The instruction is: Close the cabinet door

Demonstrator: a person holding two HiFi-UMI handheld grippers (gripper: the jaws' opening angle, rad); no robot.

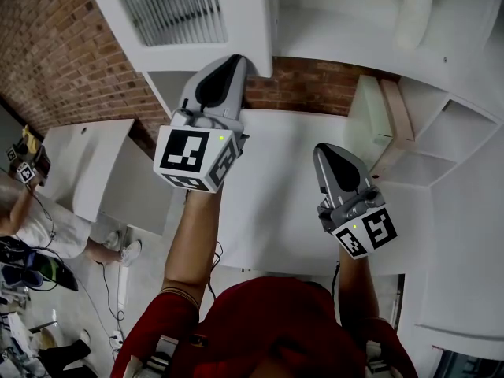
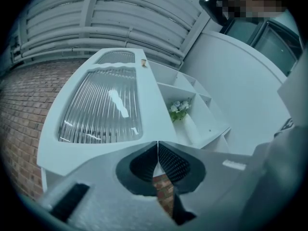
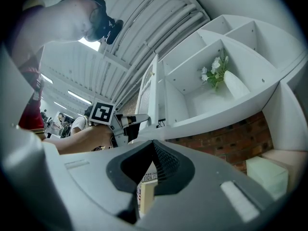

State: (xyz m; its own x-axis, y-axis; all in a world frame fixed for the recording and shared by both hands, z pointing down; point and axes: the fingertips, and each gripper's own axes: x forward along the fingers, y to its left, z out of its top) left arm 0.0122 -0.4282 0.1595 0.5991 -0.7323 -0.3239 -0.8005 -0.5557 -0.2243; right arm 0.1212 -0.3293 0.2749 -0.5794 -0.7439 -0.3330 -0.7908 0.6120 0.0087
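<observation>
The white cabinet door (image 1: pixel 177 10) with its ribbed glass pane (image 2: pixel 103 109) stands swung out from the open shelves (image 2: pixel 192 105). In the right gripper view the door (image 3: pixel 153 88) shows edge-on. My left gripper (image 1: pixel 228 61) sits just under the door's lower edge, and whether it touches I cannot tell. Its jaws are shut, tips meeting with nothing between them (image 2: pixel 157 144). My right gripper (image 1: pixel 328 152) hangs lower and to the right over the white counter, jaws shut and empty (image 3: pixel 153 143). From there the left gripper (image 3: pixel 126 122) shows beside the door.
A white vase with flowers (image 1: pixel 415 10) stands in a shelf compartment (image 3: pixel 226 81). A brick wall (image 1: pixel 47 46) runs behind, above a white counter (image 1: pixel 276 203). A pale box (image 3: pixel 267 174) sits at the right. Another person (image 1: pixel 31 219) and a white table (image 1: pixel 79 164) are at the left.
</observation>
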